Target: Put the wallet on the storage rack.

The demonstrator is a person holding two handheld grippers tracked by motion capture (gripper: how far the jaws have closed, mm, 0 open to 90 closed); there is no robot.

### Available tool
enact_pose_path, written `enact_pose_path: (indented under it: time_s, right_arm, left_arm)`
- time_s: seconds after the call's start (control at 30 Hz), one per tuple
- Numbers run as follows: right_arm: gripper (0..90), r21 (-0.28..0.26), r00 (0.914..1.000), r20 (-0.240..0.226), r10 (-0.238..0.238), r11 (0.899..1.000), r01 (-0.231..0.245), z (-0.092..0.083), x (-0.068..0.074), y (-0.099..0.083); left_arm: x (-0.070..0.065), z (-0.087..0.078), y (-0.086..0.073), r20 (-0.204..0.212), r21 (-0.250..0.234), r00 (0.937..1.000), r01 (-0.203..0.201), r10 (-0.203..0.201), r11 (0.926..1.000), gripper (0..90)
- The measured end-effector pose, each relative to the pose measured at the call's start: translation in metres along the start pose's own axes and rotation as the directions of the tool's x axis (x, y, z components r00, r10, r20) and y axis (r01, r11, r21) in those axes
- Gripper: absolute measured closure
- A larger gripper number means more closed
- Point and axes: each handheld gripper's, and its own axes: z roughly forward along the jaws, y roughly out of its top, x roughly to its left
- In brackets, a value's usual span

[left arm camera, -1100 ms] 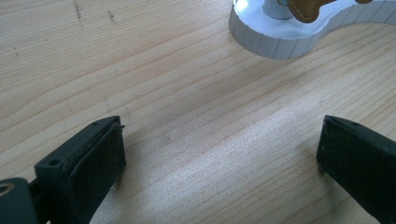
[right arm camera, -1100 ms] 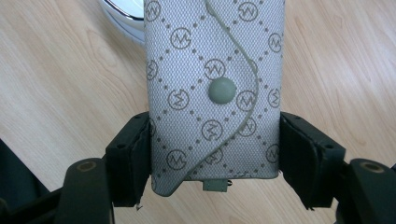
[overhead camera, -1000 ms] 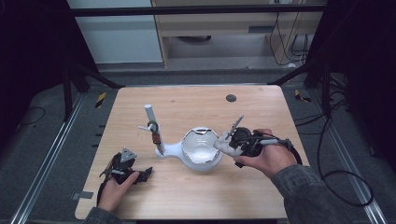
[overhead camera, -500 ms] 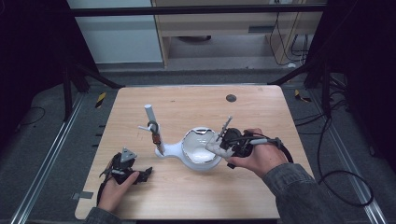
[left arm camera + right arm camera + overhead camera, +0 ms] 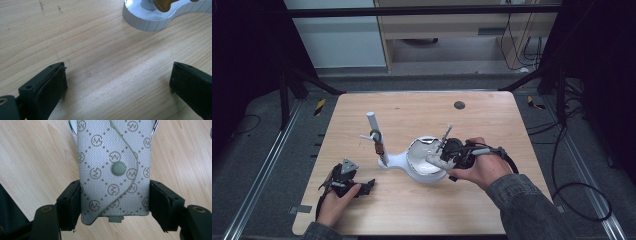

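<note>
A grey pouch (image 5: 115,170) with a diamond logo print and a snap button sits between my right gripper's (image 5: 115,195) jaws, which are shut on its two sides. In the high view the right gripper (image 5: 443,159) holds the pouch (image 5: 433,160) over the white bowl (image 5: 416,150) of a stand on the wooden table. The stand's upright post (image 5: 373,122) rises to the left of the bowl, with a brown tag (image 5: 379,148) hanging on it. My left gripper (image 5: 362,186) rests at the table's front left, jaws wide open (image 5: 117,85) over bare wood.
The stand's white ribbed base (image 5: 150,21) lies a short way ahead of the left gripper. A dark round spot (image 5: 459,105) marks the table's far side. Black frame legs and cables surround the table (image 5: 492,130).
My right hand has carried the pouch leftward, from the bowl's right rim to over the bowl. The left hand has stayed put.
</note>
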Motion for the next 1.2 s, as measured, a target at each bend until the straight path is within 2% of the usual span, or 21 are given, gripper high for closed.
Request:
enact_pose_path:
  time_s: [0.37, 0.67, 0.9, 1.2]
  right_arm:
    - [31.6, 0.017, 0.9998, -0.014, -0.013, 1.000, 0.014, 0.005, 0.005, 0.007]
    - [31.6, 0.058, 0.9987, -0.033, -0.040, 0.997, 0.042, 0.017, 0.009, 0.024]
    - [31.6, 0.087, 0.9977, -0.039, -0.056, 0.994, 0.059, 0.024, 0.009, 0.034]
    - [31.5, 0.098, 0.9975, -0.045, -0.055, 0.993, 0.059, 0.029, 0.007, 0.039]
  left_arm:
    - [0.000, 0.000, 0.000, 0.000, 0.000, 1.0000, 0.000, 0.000, 1.0000, 0.2]
    - [0.000, 0.000, 0.000, 0.001, 0.003, 1.0000, -0.001, 0.001, 1.0000, 0.2]
    - [0.000, 0.000, 0.000, 0.001, 0.003, 1.0000, -0.001, 0.001, 1.0000, 0.1]
    - [0.000, 0.000, 0.000, 0.001, 0.003, 1.0000, -0.001, 0.001, 1.0000, 0.1]
